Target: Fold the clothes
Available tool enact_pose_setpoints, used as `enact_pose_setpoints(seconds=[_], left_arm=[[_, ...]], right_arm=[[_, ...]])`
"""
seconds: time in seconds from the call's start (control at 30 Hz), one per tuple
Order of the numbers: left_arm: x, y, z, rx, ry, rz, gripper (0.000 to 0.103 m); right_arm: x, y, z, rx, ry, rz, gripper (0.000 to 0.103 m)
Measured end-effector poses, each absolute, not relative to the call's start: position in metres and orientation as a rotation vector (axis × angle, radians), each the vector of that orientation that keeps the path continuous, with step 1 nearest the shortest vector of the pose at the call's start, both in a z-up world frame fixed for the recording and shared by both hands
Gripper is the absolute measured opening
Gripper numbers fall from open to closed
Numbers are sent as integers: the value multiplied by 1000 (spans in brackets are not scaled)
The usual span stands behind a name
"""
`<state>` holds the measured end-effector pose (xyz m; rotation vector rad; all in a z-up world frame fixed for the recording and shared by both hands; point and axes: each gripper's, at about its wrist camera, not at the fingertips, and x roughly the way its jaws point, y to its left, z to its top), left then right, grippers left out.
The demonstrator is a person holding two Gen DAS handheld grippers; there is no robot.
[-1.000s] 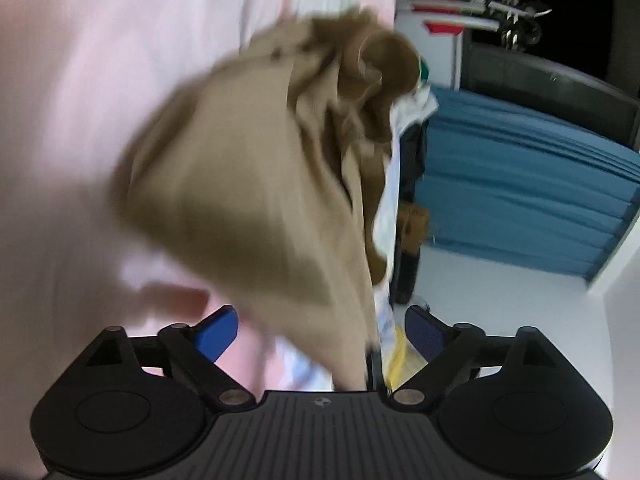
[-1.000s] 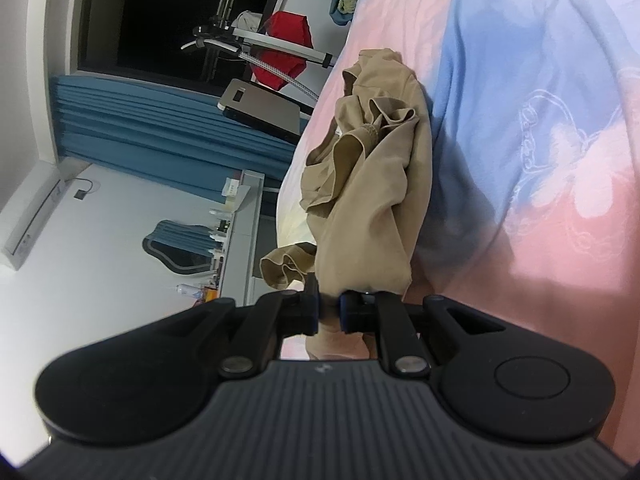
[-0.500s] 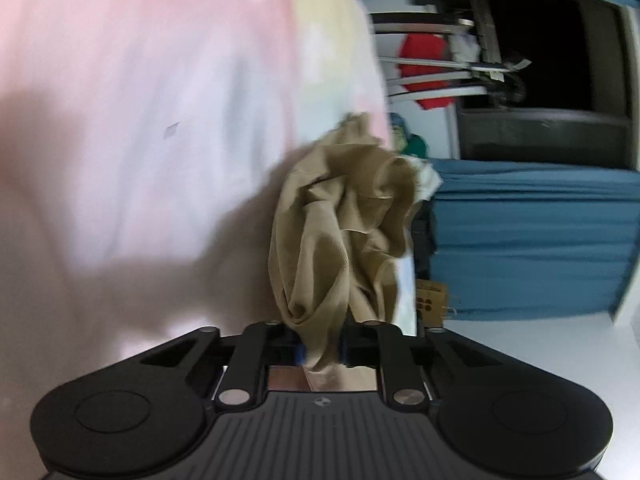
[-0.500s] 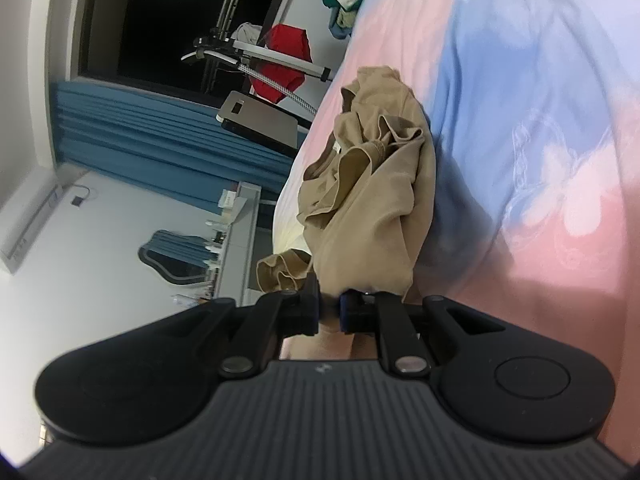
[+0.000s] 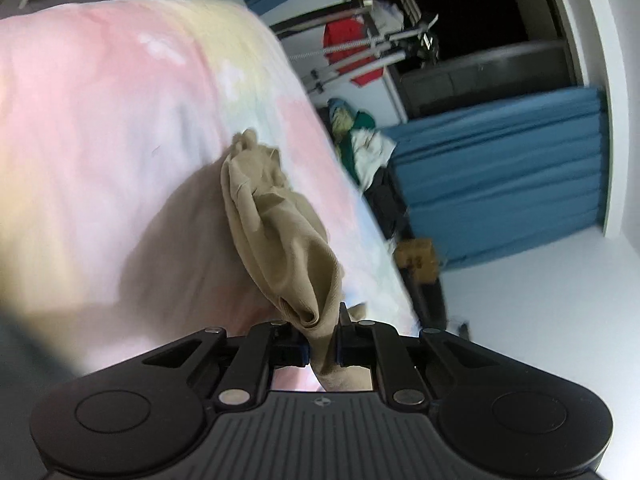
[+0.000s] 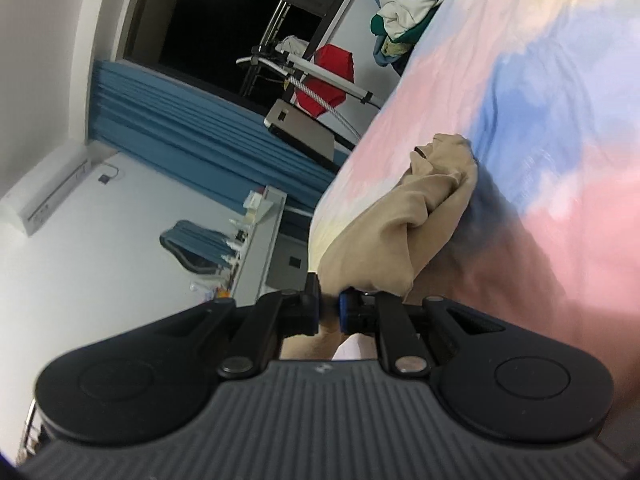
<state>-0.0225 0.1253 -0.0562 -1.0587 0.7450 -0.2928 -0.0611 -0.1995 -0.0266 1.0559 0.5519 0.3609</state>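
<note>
A crumpled tan garment (image 5: 276, 232) hangs bunched over a pastel tie-dye bedsheet (image 5: 100, 120). My left gripper (image 5: 322, 346) is shut on one edge of it, with cloth squeezed between the blue pads. In the right wrist view the same tan garment (image 6: 404, 232) trails away over the bedsheet (image 6: 560, 140). My right gripper (image 6: 329, 312) is shut on another part of its edge. Its far end rests on the sheet; how the garment is laid out is hidden by the folds.
A pile of other clothes (image 5: 360, 148) lies at the bed's far end, also seen as clothes (image 6: 400, 20). Blue curtains (image 5: 500, 184), a rack with a red garment (image 6: 332, 80) and a dark window stand beyond. A shelf (image 6: 256, 248) is at the wall.
My left gripper closed on the tan garment's edge, having been open a second ago. Both grippers have swung, and the garment now lies drawn out more along the sheet.
</note>
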Motion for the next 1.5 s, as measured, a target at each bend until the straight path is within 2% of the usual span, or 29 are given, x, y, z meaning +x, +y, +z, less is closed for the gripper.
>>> enact_pose_setpoints(seconds=[0.1,0.2,0.5,0.6,0.83,0.97,1.1,1.17,1.23,1.3,1.33,1.4,1.43,1.5], left_arm=[[-50,133,-59,-1055,803,-292,11],[-43,135,-54,-1080,807,-293,11],[85,132,-29,-1124,798,-237,13],[139,133,-44,-1146,812,-166,14],[249,129,-120,-1099,887,-146,14],[269,128,-142,-1078,929,-140,14],[270,123,-139,-1002,919,-146,15],[265,119,-131,-952,903,-157,20],[258,115,-121,-894,880,-172,37],[247,110,-106,-817,840,-177,52],[241,106,-97,-773,817,-176,61],[227,98,-80,-669,767,-160,71],[220,93,-71,-608,741,-143,77],[210,84,-59,-506,685,-133,81]], right_arm=[[-87,-203,-34,1093,617,341,12],[-86,-205,-31,1103,639,334,12],[31,-204,-13,1145,645,291,13],[84,-203,-28,1164,666,264,14],[177,-207,-97,1127,726,222,14],[199,-213,-130,1137,786,244,14],[198,-209,-124,1081,764,285,16],[194,-205,-116,1038,739,313,17],[190,-202,-108,994,714,340,23],[187,-198,-101,950,689,368,44],[185,-197,-97,928,677,381,51],[181,-193,-89,884,651,408,71],[177,-190,-83,848,635,420,72],[165,-179,-67,714,585,403,74]])
